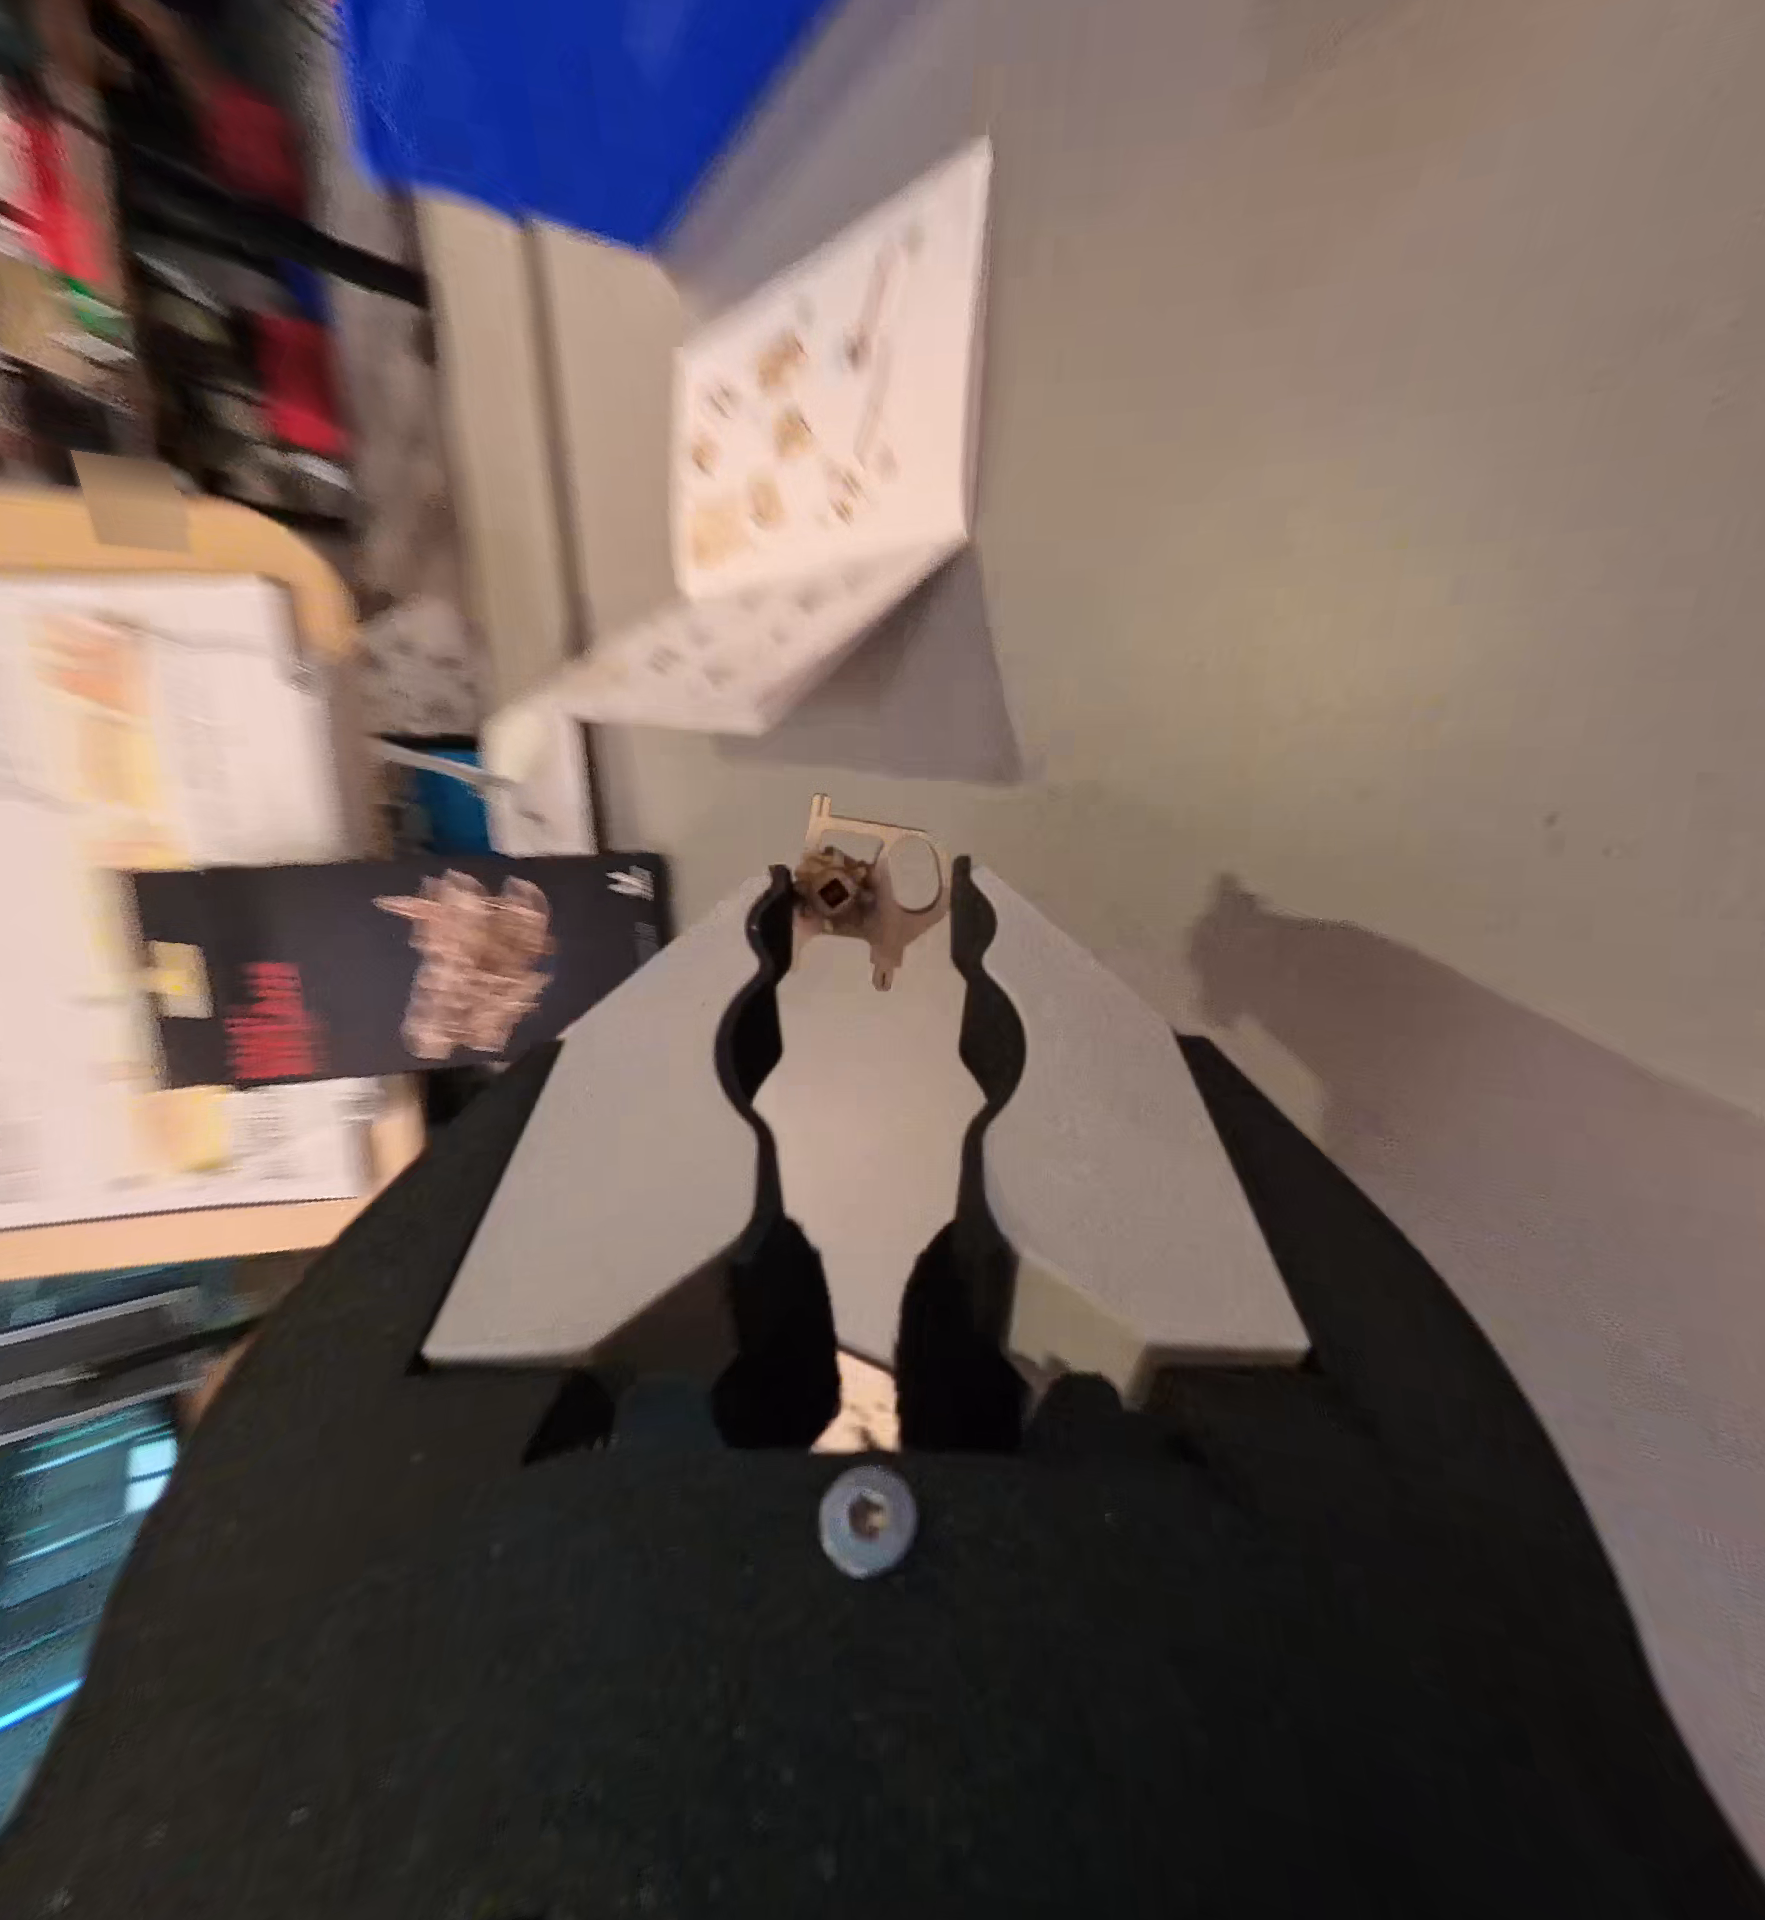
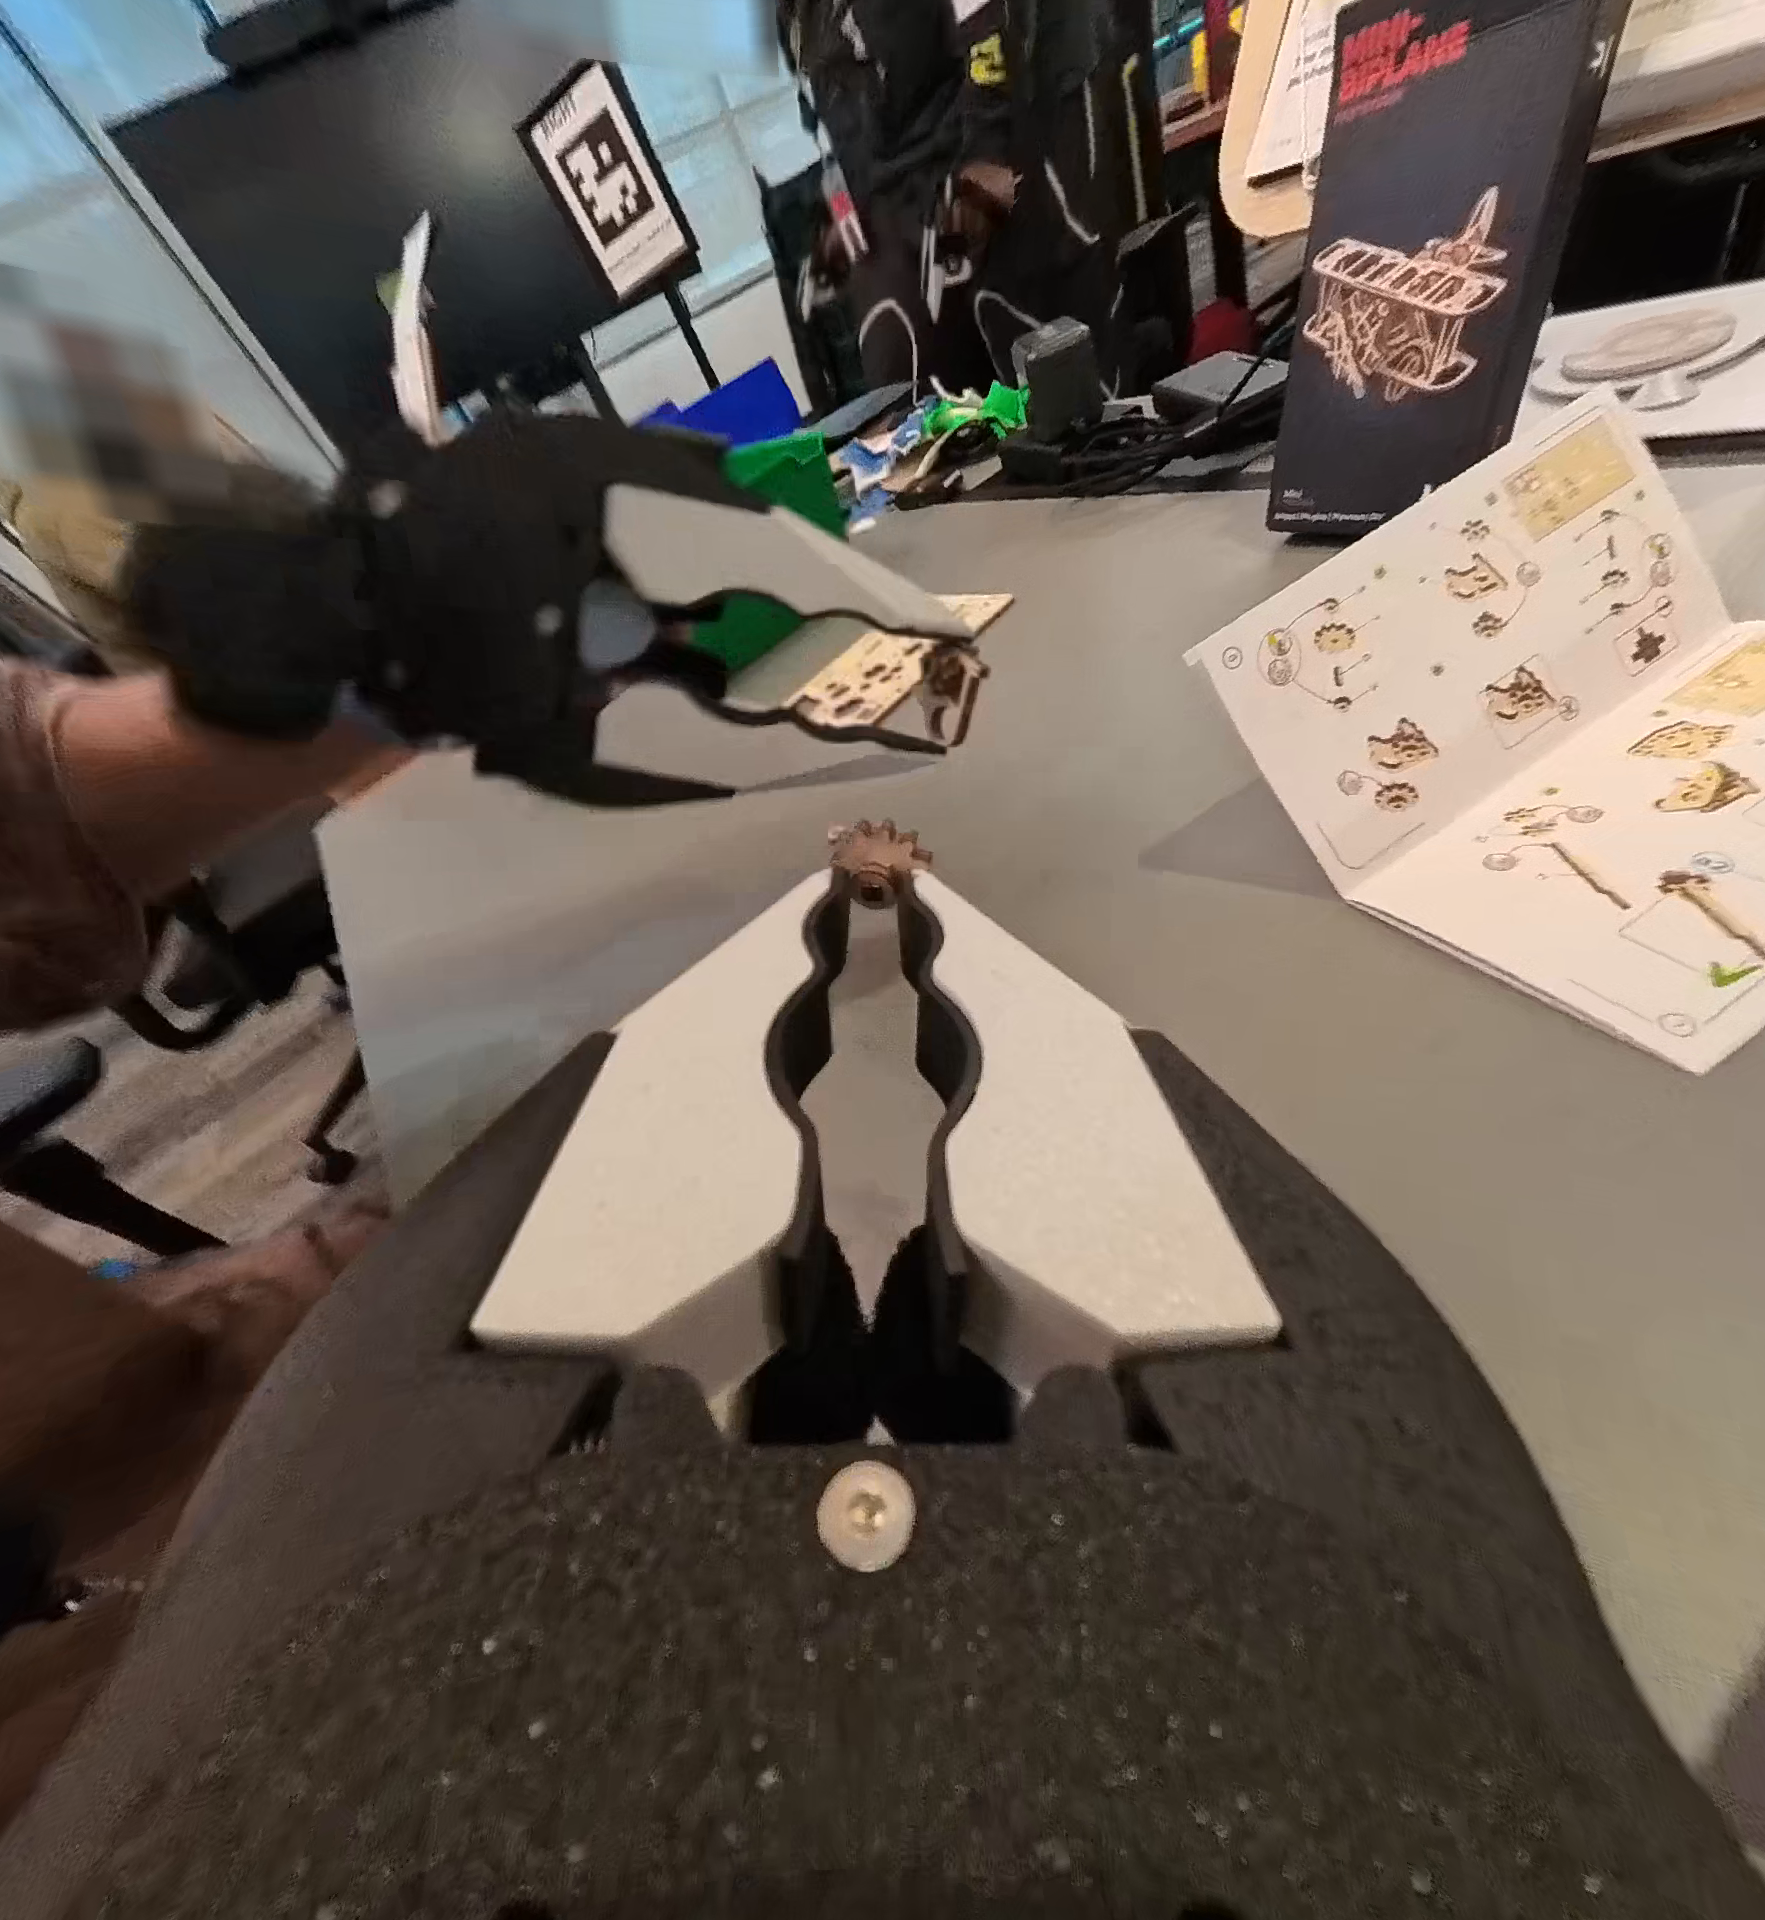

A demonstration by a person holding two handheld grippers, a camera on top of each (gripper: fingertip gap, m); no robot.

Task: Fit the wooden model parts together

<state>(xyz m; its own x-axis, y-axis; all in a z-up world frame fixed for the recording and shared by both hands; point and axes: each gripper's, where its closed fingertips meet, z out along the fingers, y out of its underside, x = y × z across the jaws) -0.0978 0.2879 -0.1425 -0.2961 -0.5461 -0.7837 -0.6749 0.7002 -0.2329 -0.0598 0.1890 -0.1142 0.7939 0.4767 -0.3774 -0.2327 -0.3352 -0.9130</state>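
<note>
The right gripper [image 2: 873, 883] is nearest, its fingers pinching a small toothed wooden gear [image 2: 876, 854] at their tips, above the grey desk [image 2: 1065, 1039]. Up and to the left, close but apart, the left gripper [image 2: 945, 691] has its fingers pinched on a flat wooden piece with a gear on it [image 1: 862, 896], lying crosswise to the right fingers. I judge the loose gear must travel up-left to meet it. How the parts join is too small to tell. Farther off lie an instruction sheet [image 2: 1543, 748] and a dark box [image 2: 1429, 260]
</note>
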